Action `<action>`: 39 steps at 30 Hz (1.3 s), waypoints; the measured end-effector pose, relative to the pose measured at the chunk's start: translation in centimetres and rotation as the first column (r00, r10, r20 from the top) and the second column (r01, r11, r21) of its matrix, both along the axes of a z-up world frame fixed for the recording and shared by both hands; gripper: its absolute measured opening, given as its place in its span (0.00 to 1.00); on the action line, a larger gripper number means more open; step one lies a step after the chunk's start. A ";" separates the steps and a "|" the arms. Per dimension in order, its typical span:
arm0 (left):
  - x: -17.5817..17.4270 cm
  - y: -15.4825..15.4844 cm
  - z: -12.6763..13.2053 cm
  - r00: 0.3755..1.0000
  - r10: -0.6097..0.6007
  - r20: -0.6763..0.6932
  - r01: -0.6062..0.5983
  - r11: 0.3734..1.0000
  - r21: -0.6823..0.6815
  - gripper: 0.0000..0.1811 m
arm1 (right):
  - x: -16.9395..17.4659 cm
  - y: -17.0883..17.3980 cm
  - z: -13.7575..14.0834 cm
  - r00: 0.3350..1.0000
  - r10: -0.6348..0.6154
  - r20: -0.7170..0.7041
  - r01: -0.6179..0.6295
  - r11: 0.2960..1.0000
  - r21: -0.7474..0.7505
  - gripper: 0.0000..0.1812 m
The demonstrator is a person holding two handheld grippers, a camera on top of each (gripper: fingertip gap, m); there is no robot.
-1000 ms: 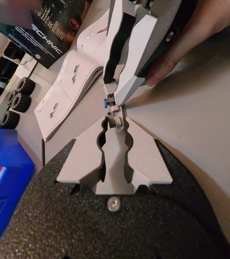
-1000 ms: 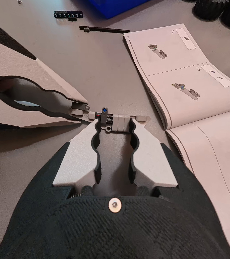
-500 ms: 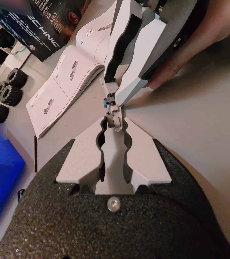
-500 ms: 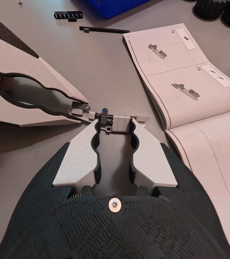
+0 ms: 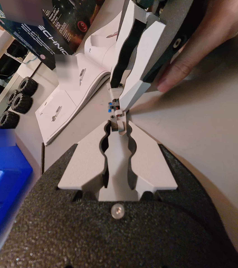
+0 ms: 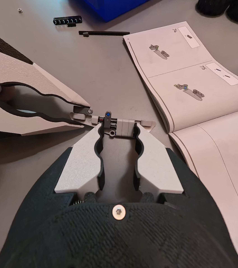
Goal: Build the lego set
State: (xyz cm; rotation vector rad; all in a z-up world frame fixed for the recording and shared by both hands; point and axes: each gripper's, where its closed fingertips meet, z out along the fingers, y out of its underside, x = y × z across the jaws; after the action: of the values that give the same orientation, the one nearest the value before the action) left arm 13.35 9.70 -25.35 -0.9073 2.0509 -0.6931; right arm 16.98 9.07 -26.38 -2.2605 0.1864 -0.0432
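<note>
The lego piece (image 6: 112,123) lies on the grey worktop (image 6: 86,69), a long light-grey assembly with black pins, a blue cross-axle end and a small grey lever standing up from its middle. The right tool (image 6: 117,128) is clamped on its blocky centre. The left tool (image 5: 119,128) grips the thin grey link at its end, fingers closed on it. An open manual (image 6: 188,75) lies just beside; a black beam (image 6: 67,21) and axle (image 6: 105,33) rest farther off.
</note>
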 end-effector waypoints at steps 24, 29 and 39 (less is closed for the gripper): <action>0.1 0.1 -0.5 0.996 0.069 -0.060 -0.071 0.997 -0.040 0.10 | 0.2 0.0 -0.1 0.998 -0.011 0.062 0.012 1.000 -0.015 0.22; 0.1 -0.1 -0.3 0.998 0.058 -0.026 -0.058 0.998 -0.005 0.10 | 0.2 0.0 -0.2 0.999 -0.003 0.049 0.004 1.000 -0.015 0.22; -0.1 -0.3 -0.1 0.995 -0.073 0.074 0.058 0.980 0.189 0.12 | 0.0 0.0 -0.2 0.999 0.014 0.032 -0.013 1.000 -0.012 0.22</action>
State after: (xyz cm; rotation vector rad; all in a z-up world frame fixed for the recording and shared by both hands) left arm 13.23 9.36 -25.47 -0.6960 2.0419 -0.5520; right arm 16.98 9.06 -26.57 -2.2716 0.1539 -0.0736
